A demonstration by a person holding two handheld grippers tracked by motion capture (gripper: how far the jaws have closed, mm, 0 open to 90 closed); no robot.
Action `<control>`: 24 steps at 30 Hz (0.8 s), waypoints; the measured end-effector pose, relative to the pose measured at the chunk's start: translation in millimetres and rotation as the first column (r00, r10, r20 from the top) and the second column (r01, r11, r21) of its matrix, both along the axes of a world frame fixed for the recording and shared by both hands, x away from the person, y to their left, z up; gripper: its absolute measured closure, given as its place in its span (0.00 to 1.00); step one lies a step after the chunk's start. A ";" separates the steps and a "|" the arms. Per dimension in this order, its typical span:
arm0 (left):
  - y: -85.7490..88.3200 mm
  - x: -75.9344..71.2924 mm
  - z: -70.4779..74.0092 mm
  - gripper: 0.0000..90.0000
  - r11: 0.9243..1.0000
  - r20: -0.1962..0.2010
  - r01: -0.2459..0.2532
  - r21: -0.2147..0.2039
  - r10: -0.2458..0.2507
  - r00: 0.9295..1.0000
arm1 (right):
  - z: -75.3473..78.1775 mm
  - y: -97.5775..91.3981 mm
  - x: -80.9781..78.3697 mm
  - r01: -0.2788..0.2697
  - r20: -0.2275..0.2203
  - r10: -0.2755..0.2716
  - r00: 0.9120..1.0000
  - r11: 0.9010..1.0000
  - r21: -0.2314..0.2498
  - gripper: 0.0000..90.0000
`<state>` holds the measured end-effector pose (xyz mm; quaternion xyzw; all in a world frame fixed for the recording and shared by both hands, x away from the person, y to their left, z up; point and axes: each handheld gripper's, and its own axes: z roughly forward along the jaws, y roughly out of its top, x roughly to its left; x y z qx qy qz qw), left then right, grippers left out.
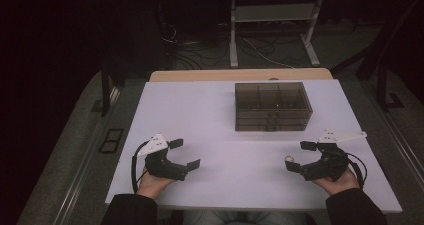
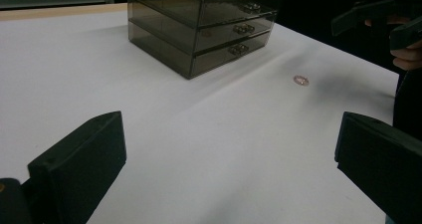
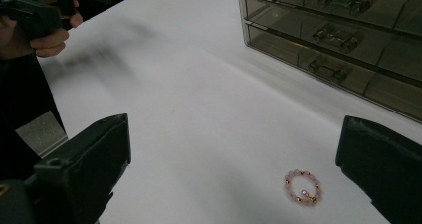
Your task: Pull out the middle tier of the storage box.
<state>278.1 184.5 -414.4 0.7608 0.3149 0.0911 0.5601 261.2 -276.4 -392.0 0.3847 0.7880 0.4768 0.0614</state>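
Both grippers wide open over the white table, and a small bead bracelet waiting by the right one.

The right gripper (image 1: 301, 155) sits low with its jaws spread far apart and nothing held; in the right gripper view the pink-and-gold bead bracelet (image 3: 302, 187) lies flat on the table (image 1: 215, 135), ahead of the jaws and closer to the right-hand jaw, touching neither. The left gripper (image 1: 187, 153) is just as wide, jaws empty, and from its own view the bracelet lies well ahead, off toward its right-hand jaw. Beyond both pairs of jaws stands the smoky three-drawer box (image 1: 273, 106), all drawers shut, well apart from the bracelet.
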 end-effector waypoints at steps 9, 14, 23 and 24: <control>-3.2 0.3 -1.0 0.00 1.000 -0.002 0.012 0.014 -0.012 1.000 | 4.2 2.8 5.3 -0.007 -0.016 0.007 1.000 1.000 0.001 0.00; -5.0 0.6 -1.7 0.00 1.000 -0.003 0.020 0.023 -0.020 1.000 | 5.7 6.3 8.0 -0.014 -0.024 0.014 1.000 1.000 -0.003 0.00; -6.5 0.3 -2.2 0.00 0.999 -0.005 0.031 0.034 -0.031 1.000 | 6.9 12.9 11.8 -0.025 -0.034 0.025 0.999 1.000 -0.010 0.00; -6.6 0.2 -2.3 0.00 0.999 -0.005 0.031 0.034 -0.031 1.000 | 6.9 13.3 12.2 -0.028 -0.033 0.028 0.999 1.000 -0.013 0.00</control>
